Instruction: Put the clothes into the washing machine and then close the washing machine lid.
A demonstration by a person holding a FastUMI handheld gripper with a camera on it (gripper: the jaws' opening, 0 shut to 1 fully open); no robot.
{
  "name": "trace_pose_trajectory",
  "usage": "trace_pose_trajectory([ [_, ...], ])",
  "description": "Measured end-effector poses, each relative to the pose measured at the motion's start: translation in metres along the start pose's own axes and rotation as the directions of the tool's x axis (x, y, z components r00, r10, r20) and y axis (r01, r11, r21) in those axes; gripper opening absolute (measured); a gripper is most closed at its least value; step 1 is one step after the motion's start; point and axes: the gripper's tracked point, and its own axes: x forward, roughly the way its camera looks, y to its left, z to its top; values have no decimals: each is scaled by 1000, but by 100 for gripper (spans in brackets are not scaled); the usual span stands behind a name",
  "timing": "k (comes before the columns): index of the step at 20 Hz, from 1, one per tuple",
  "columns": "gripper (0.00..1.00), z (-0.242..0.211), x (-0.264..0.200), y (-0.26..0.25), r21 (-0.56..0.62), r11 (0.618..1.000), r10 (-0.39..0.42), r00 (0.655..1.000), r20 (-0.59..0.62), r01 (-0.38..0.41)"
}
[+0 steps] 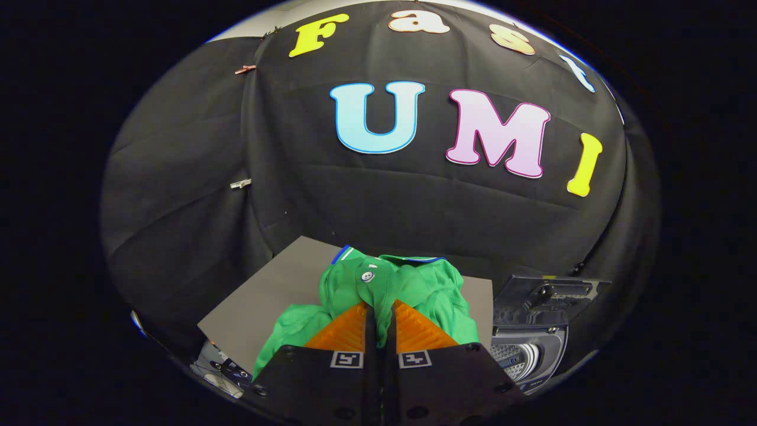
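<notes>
A flat gray table carries a green shirt. The shirt is bunched up near the middle. The fingers pinch its cloth tight.

Green shirt, blue-and-white trim along collar edge, single white button on placket; fabric pinched between closed fingers of gripper. Square black-and-white coded markers on black gripper body. Plain grey board beneath shirt. Washing machine just beside board: dark grey open lid, silver perforated drum, black surround. Black booth cloth behind, creased, held with pale clip and copper-coloured clip.
</notes>
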Motion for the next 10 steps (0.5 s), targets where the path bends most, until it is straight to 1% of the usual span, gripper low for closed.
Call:
trace_pose_trajectory([
  [3, 7, 2, -22, -29, -49, 997, 60, 998, 25, -59],
  [5, 7, 6, -38, -57, -58, 994, 91, 995, 51, -88],
  [8, 7, 12, -57, -116, -21, 996, 87, 993, 83, -86],
  [10, 7, 6, -63, -156, 9, 997, 79, 994, 75, -79],
])
